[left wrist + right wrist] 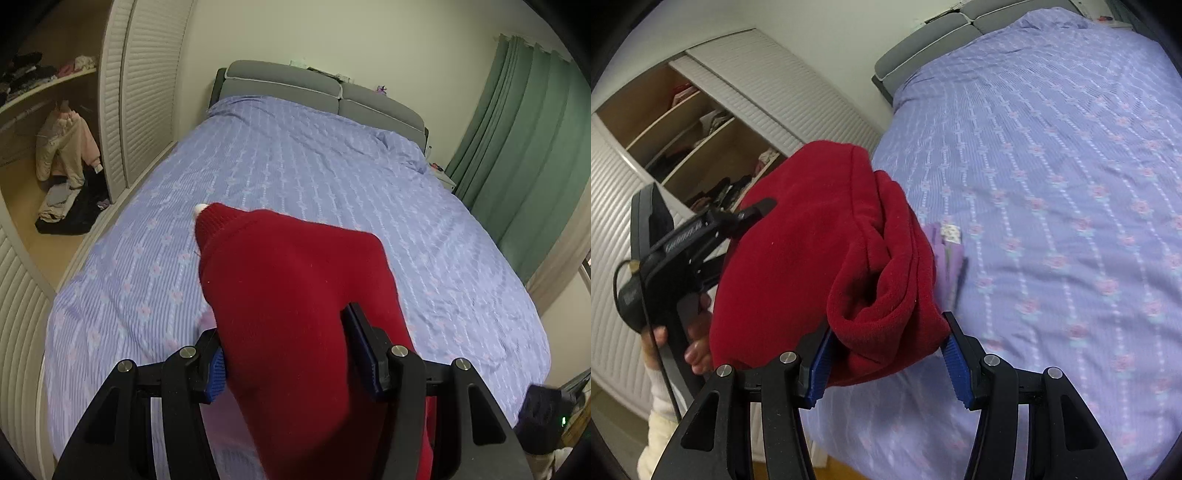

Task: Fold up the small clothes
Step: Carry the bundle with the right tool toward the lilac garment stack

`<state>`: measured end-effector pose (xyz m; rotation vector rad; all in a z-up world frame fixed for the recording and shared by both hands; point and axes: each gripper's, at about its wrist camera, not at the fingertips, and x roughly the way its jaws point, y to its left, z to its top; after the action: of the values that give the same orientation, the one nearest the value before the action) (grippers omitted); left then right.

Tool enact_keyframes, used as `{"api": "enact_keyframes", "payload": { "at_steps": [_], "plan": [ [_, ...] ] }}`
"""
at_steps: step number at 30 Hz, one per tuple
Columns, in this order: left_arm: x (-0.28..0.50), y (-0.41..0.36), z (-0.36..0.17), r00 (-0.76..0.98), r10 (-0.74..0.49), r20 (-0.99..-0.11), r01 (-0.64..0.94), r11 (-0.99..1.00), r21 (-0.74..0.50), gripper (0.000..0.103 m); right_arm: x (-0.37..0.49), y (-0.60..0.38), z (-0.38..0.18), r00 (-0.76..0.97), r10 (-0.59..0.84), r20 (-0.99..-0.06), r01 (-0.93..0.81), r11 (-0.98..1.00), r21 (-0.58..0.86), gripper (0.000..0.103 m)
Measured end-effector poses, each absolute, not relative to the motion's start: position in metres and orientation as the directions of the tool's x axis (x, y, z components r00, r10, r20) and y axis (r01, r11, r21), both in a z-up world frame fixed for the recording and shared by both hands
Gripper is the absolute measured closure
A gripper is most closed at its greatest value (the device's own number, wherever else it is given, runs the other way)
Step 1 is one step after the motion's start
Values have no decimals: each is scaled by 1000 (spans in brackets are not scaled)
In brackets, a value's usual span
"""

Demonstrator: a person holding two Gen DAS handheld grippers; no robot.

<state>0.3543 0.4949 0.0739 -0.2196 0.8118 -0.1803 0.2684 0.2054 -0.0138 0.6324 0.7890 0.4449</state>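
Both the left gripper point(288, 354) and right gripper point(886, 354) hold the folded red sweater point(812, 266) between them; the bed point(295, 177) lies toward twelve o'clock.

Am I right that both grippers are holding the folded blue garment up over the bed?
Not quite: the garment is red, not blue, as both wrist views show. The left gripper and the right gripper do hold it over the bed.
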Motion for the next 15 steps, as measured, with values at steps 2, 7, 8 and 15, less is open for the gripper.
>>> {"api": "enact_keyframes", "payload": {
  "at_steps": [2, 7, 8, 15],
  "plan": [
    [369, 506, 63, 663, -254, -704, 83, 960, -268, 47, 273, 218, -16, 641, 564, -520, -110, 738, 666, 49],
    [397, 524, 15, 598, -319, -735, 113, 942, -317, 47, 270, 248, -28, 670, 471, -574, -55, 803, 594, 49],
    [398, 525, 7, 590, -320, -741, 118, 942, -314, 47, 271, 252, -29, 669, 464, -581, -58, 812, 581, 49],
    [406, 509, -35, 560, -259, -787, 153, 966, -209, 45, 286, 254, -72, 610, 490, -623, -18, 795, 607, 49]
  ]
}}
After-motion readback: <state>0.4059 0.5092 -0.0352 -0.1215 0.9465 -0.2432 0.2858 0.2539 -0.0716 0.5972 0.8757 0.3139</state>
